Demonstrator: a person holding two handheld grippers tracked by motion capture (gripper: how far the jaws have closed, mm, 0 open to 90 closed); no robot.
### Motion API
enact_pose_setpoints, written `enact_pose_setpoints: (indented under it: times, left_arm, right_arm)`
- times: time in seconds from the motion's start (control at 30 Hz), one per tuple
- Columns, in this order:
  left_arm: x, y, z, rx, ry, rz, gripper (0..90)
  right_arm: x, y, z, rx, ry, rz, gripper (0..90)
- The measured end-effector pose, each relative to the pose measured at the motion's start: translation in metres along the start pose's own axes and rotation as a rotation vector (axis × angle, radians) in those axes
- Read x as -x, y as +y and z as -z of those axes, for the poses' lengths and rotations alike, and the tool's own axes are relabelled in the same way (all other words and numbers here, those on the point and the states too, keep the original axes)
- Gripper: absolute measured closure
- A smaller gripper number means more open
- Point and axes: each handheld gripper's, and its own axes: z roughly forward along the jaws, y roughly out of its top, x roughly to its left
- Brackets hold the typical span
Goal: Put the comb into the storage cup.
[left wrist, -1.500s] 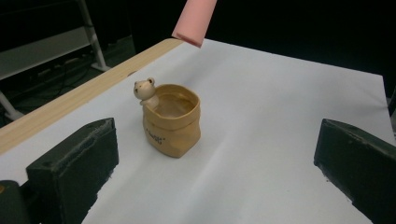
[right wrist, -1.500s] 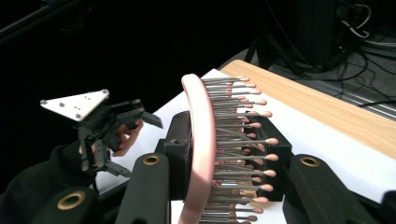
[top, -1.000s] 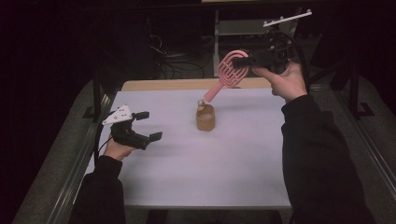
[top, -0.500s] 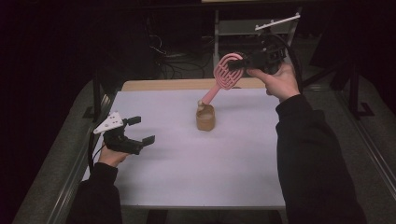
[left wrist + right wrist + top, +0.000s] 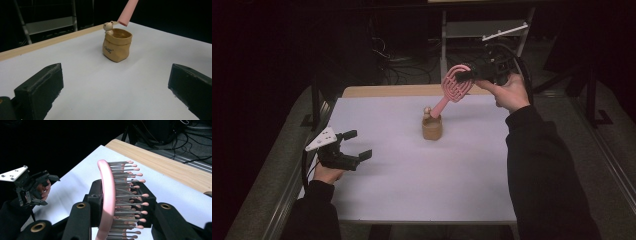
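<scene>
The right hand-held gripper (image 5: 472, 76) is clamped on the head of a pink hairbrush (image 5: 456, 85), its jaws closed across the bristled paddle, as the right gripper view shows with the bristles (image 5: 130, 195) standing between the black jaws. Compared with a second ago the brush has come lower and a little toward the middle of the worktop (image 5: 412, 190): its handle tip (image 5: 127, 12) now hangs just above the open mouth of the small tan sack-shaped holder (image 5: 432, 127), close beside the little bear figure (image 5: 108, 26) on its rim. In the left gripper view the tip looks poised over the opening and not yet inside it, though how near it is to the rim is hard to judge.

The left hand-held gripper (image 5: 354, 145) has drifted back toward the near-left edge of the worktop and sits low there, jaws spread wide and empty, well apart from the holder.

This reads as the final approach of standing the brush handle-first in the holder. The tilt of the handle means the tip should be lowered straight into the mouth; a sideways nudge could tip the light holder, which the left hand-held gripper is too far away to steady.
</scene>
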Motion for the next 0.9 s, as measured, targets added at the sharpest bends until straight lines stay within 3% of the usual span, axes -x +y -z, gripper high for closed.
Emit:
enact_pose_setpoints:
  times: [0.13, 0.37, 0.9]
  left_arm:
    - [-0.002, -0.008, 0.002, 0.011, 0.034, 0.014, 0.0]
    - [-0.005, -0.018, 0.004, 0.003, 0.043, 0.039, 0.0]
    - [-0.004, -0.026, 0.006, -0.011, 0.070, 0.034, 0.0]
  right_arm:
    - [0.002, -0.002, -0.003, -0.009, -0.001, -0.002, 62.6]
    - [0.007, -0.009, -0.014, -0.027, 0.006, -0.015, 62.7]
    - [0.013, -0.016, -0.037, -0.059, 0.011, -0.022, 62.6]
